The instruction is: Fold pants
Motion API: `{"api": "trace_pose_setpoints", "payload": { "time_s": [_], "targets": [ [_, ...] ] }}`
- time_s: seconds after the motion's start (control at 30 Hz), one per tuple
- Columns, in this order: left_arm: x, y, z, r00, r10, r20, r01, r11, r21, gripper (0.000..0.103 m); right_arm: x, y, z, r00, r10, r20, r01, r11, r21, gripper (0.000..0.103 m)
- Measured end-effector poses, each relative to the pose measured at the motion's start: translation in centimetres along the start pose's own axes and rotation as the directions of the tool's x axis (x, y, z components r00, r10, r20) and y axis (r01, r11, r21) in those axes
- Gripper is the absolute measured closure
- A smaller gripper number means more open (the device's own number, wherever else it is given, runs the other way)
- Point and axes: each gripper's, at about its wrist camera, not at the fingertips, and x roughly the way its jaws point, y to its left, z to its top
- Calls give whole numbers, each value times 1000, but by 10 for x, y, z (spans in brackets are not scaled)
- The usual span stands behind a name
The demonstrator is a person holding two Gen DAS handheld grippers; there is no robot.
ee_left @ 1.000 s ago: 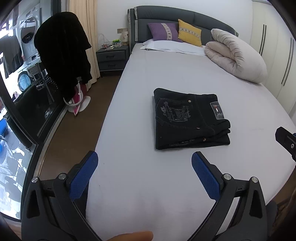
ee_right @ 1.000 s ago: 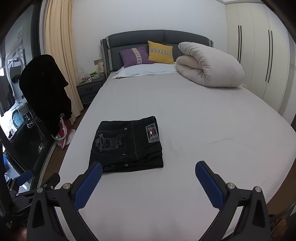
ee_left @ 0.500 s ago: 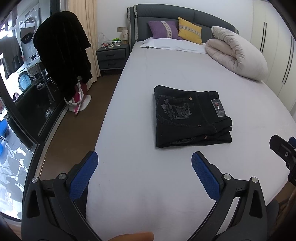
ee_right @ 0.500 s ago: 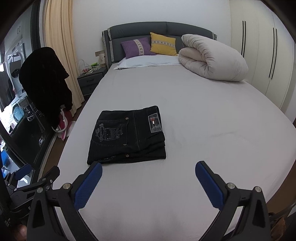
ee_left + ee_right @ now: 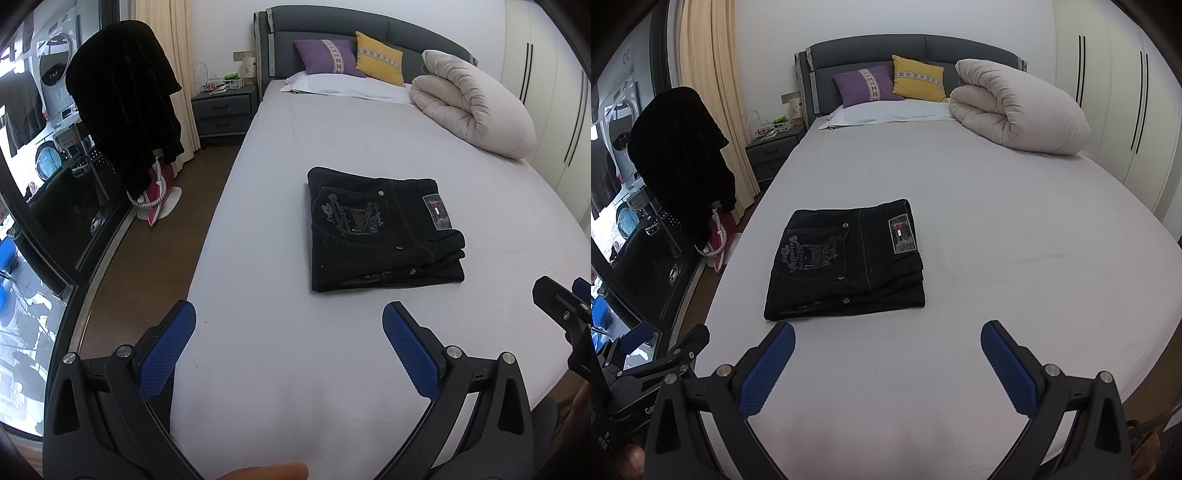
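Black denim pants (image 5: 384, 229) sit folded on grey bed (image 5: 332, 369), unchanged; both hand-held grippers (image 5: 288, 321) (image 5: 886, 339) wide, empty, backed off—fold looks done.

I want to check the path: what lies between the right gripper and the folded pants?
Only bare grey bedsheet lies between the open right gripper and the folded black pants, as the right wrist view shows.

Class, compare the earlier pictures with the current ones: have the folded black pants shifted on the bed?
No. The folded pants keep the same spot and angle on the bed, measured against the rolled duvet; only the cameras drift slightly.
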Motion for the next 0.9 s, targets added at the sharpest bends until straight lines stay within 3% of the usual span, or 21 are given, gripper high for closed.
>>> {"api": "trace_pose_setpoints", "payload": {
  "time_s": [0.9],
  "targets": [
    [9,1,-7,1000,2,-24,-2,1000,-4,0,10,2,-4,999,4,-40,-4,1000,2,0]
  ]
}}
